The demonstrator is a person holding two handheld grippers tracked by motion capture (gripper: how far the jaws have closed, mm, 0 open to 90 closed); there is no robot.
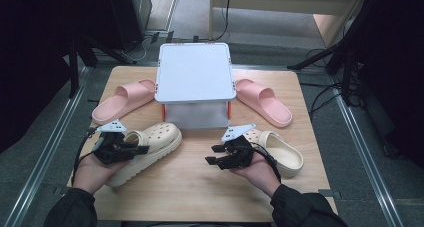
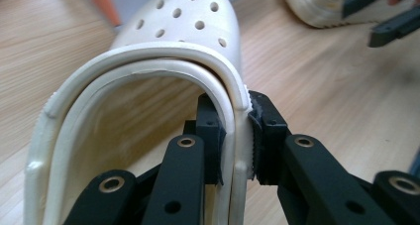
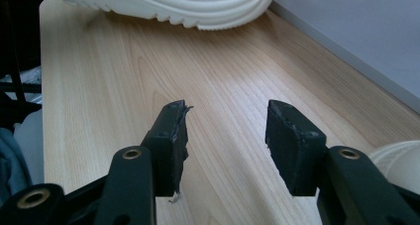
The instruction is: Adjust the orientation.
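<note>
jaws astride cream clog [image 2: 198,22] heel rim

Left clog [image 2: 148,71]: its heel end is running off the bottom of the left gripper view, and its toe is being cropped at the top
Right clog [image 1: 283,152]: the right gripper [image 1: 218,155] and hand [image 1: 257,169] are covering its near side
White box [image 1: 196,72]: its lid is hiding most of the body, and what is inside cannot be told
Right pink slide [image 1: 264,102]: the box is overlapping its toe end
Far clog [image 3: 173,4]: it is being cut off by the top edge, possibly the left one
Person: only sleeves are showing at the bottom edge
</note>
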